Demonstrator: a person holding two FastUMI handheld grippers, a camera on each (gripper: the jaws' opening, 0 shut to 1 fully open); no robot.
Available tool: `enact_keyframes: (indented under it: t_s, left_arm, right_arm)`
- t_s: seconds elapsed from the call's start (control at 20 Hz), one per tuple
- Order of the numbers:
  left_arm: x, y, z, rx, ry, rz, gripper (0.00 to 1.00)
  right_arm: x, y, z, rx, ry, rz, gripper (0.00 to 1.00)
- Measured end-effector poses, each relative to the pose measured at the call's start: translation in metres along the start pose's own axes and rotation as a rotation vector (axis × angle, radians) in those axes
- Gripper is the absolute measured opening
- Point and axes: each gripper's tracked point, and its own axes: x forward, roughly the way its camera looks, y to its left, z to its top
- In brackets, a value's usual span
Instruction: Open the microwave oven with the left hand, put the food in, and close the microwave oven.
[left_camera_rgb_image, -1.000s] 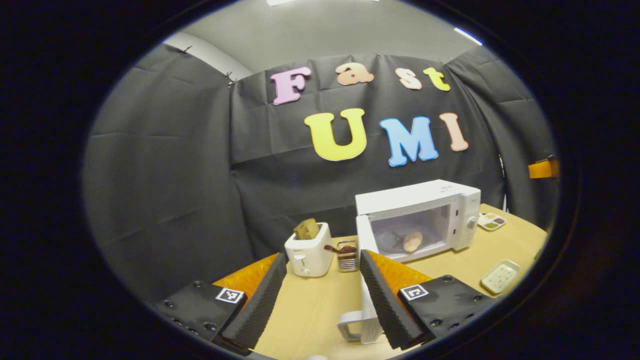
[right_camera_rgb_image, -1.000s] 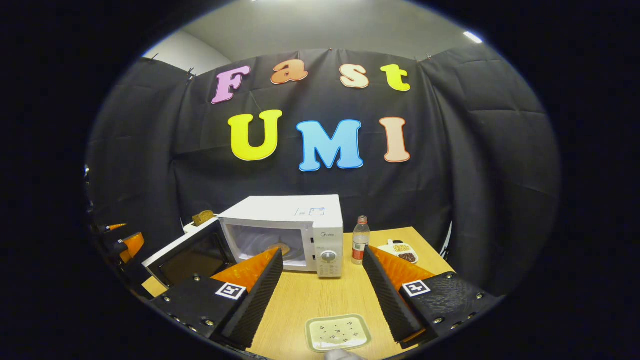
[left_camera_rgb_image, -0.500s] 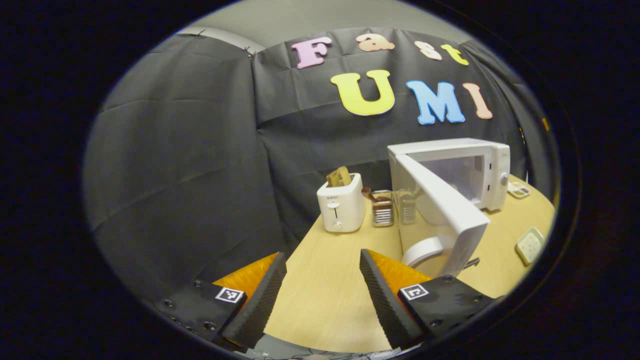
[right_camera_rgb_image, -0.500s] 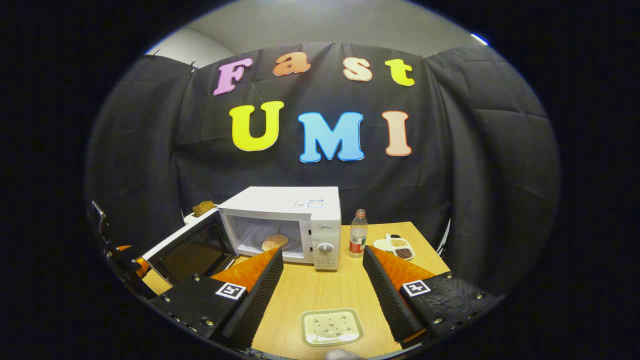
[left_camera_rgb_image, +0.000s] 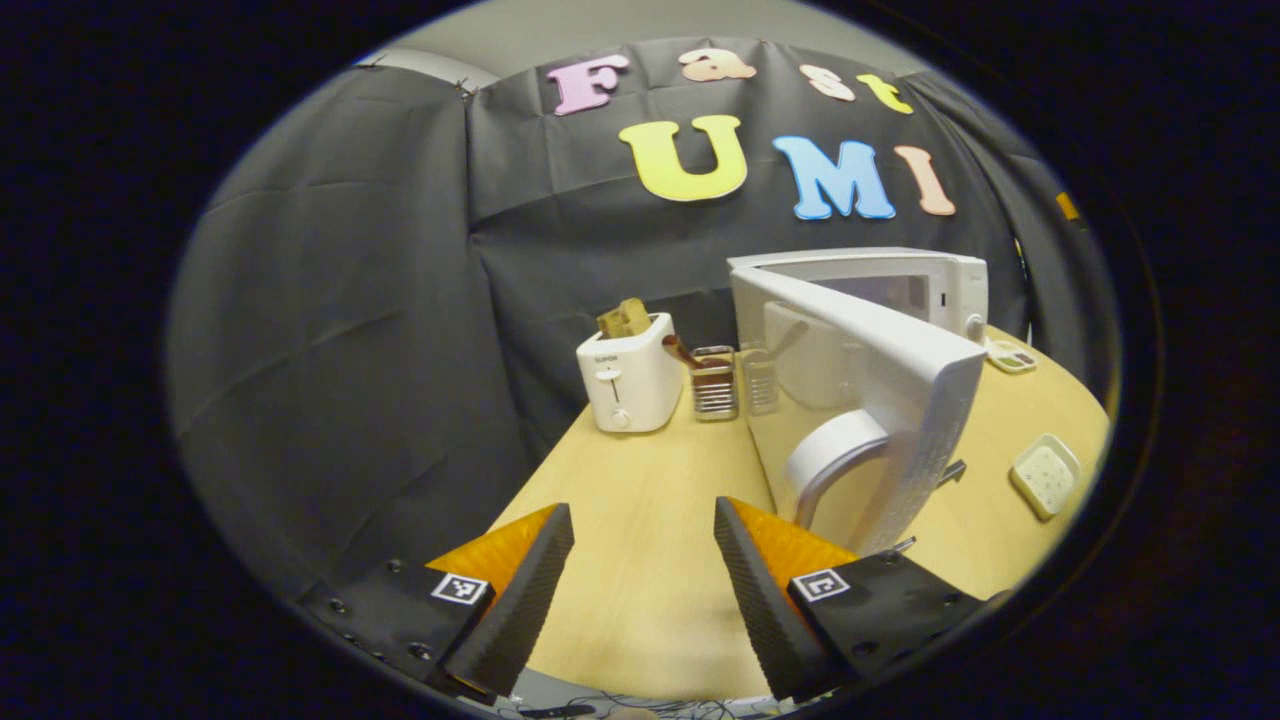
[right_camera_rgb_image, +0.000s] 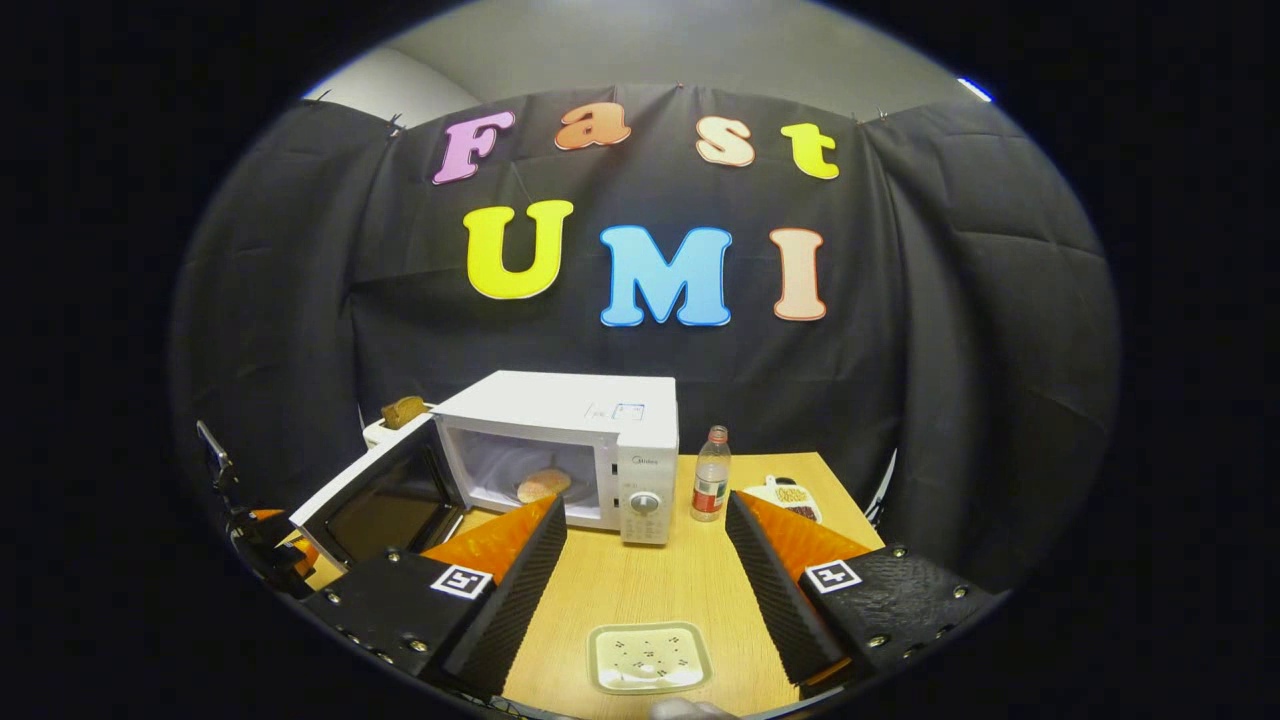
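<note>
The white microwave stands at the back of the wooden table with its door swung open to the left. A round bun lies inside the cavity. In the left gripper view I face the door's outer side, and its curved white handle is just right of my right finger. My left gripper is open with nothing in it, low over the table and apart from the handle. My right gripper is open and holds nothing, in front of the microwave above a small plate.
A white toaster with bread in it and a small metal rack stand left of the microwave. A plastic bottle and a snack tray sit to its right. The small plate also lies beyond the door.
My left gripper has swung from the door's edge round to its outer side, and the handle now sits close by its right finger. The right gripper has drawn back slightly. Both stay open.
</note>
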Motion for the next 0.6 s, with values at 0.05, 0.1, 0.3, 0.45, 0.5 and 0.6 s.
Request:
enact_keyframes:
  t_s: [0.05,0.1,0.3,0.45,0.5,0.6]
  left_arm:
    - [-0.002,-0.011,0.002,0.006,-0.004,-0.020,0.94]
    - [-0.004,-0.023,0.006,0.003,-0.017,-0.043,0.94]
    - [-0.001,-0.080,0.010,0.030,-0.003,-0.136,0.94]
    - [0.000,-0.125,0.021,0.032,-0.015,-0.222,0.95]
    - [0.003,-0.141,0.026,0.042,-0.020,-0.249,0.94]
    - [0.005,-0.167,0.032,0.063,-0.029,-0.299,0.94]
  right_arm:
    - [-0.002,-0.002,-0.003,0.010,0.011,-0.003,0.98]
    - [-0.003,-0.003,-0.006,0.021,0.018,-0.006,0.98]
    - [-0.006,-0.012,-0.014,0.044,0.034,-0.024,0.98]
    - [-0.010,-0.024,-0.025,0.051,0.062,-0.046,0.98]
    - [-0.013,-0.030,-0.025,0.056,0.064,-0.059,0.93]
    - [-0.017,-0.038,-0.026,0.043,0.062,-0.081,0.98]
